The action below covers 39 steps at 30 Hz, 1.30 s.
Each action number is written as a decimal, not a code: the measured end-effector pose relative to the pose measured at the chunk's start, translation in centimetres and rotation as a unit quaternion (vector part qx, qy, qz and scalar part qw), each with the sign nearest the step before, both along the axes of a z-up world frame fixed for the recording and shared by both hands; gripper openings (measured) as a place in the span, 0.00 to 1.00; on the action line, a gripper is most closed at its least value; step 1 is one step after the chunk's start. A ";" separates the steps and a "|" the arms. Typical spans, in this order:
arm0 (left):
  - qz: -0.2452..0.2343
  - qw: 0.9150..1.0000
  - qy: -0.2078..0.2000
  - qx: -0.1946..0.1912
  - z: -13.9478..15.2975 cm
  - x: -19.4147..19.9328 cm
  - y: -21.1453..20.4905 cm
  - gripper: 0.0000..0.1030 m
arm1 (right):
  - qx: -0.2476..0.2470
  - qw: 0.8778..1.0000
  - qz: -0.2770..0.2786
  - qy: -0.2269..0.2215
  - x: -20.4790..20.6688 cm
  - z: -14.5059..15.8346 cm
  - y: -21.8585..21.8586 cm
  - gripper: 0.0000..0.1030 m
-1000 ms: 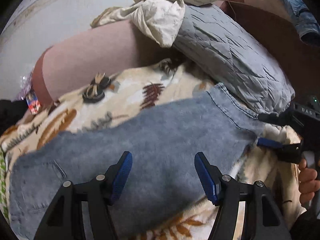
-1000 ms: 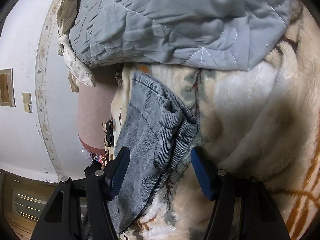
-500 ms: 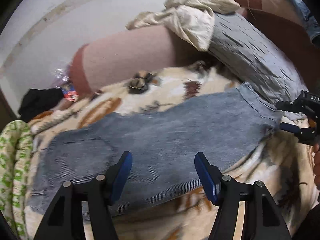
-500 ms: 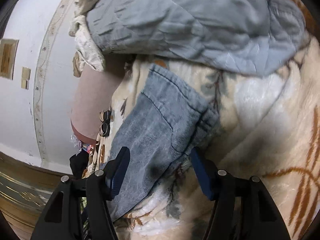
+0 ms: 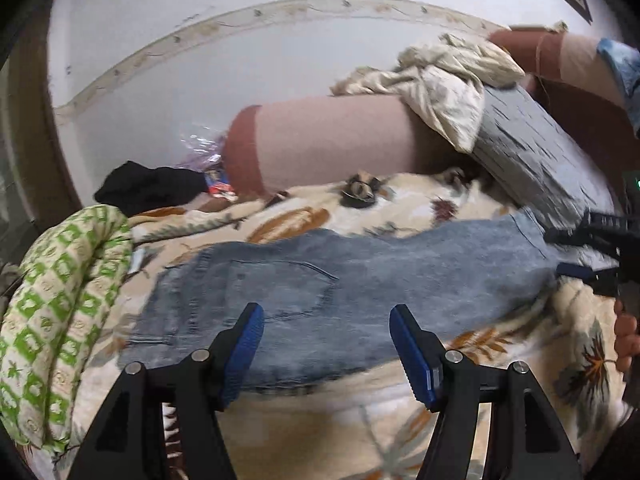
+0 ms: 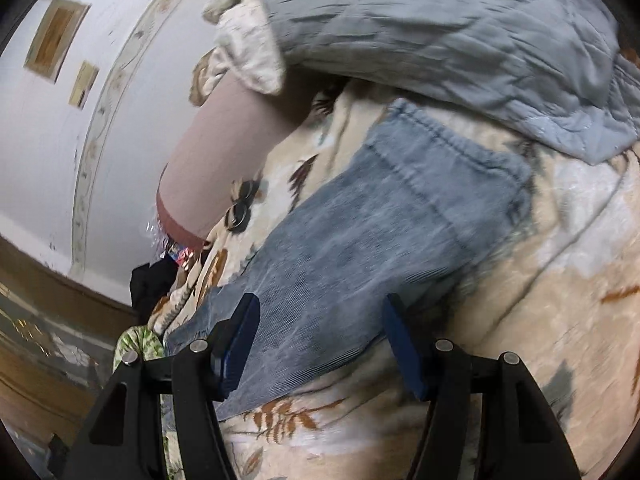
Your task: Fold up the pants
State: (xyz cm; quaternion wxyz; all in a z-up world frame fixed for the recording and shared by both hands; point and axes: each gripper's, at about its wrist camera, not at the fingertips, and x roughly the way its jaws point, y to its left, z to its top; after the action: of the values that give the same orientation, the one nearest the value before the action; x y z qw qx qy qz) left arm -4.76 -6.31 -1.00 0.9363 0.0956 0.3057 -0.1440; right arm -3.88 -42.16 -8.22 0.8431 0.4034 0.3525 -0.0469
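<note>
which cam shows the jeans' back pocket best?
Left wrist view. The back pocket faces the camera with its stitched outline visible on the jeans. The right wrist view shows mainly the hem end of the jeans; I can't make out a pocket there.

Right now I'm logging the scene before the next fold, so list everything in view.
jeans: one, faded blue, laid flat along the blanket
blanket: one, cream with leaf print, under the jeans
grey quilt: one, rolled, past the hem end
cream cloth: one, crumpled on the quilt
bolster: one, pink, by the wall
green patterned bedding: one, beyond the waist end
black garment: one, by the wall
left gripper: fingers open, empty
right gripper: fingers open, empty
</note>
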 end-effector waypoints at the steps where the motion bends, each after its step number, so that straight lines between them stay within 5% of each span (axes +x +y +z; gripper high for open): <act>1: 0.010 1.000 -0.005 -0.008 0.4 0.2 0.9 0.67 | -0.011 1.000 0.007 -0.002 0.1 0.2 0.8 0.63; 12: 0.027 0.999 -0.005 -0.033 0.6 2.7 4.6 0.69 | -0.059 0.997 0.041 -0.007 1.4 0.6 5.2 0.63; 20: 0.011 1.000 0.012 -0.019 -0.2 4.8 3.2 0.70 | 0.000 1.000 0.002 -0.007 0.4 -0.5 0.9 0.63; 39: -0.072 0.990 -0.011 0.119 -0.6 7.8 -17.1 0.70 | 0.113 0.991 -0.058 -0.042 -4.2 -1.8 -10.9 0.63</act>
State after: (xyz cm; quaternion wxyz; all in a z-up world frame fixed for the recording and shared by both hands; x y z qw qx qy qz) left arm 3.00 -23.40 -1.57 0.9086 0.2297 0.3031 -0.1727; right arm -8.06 -53.05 -10.07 0.8019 0.5176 0.2959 -0.0391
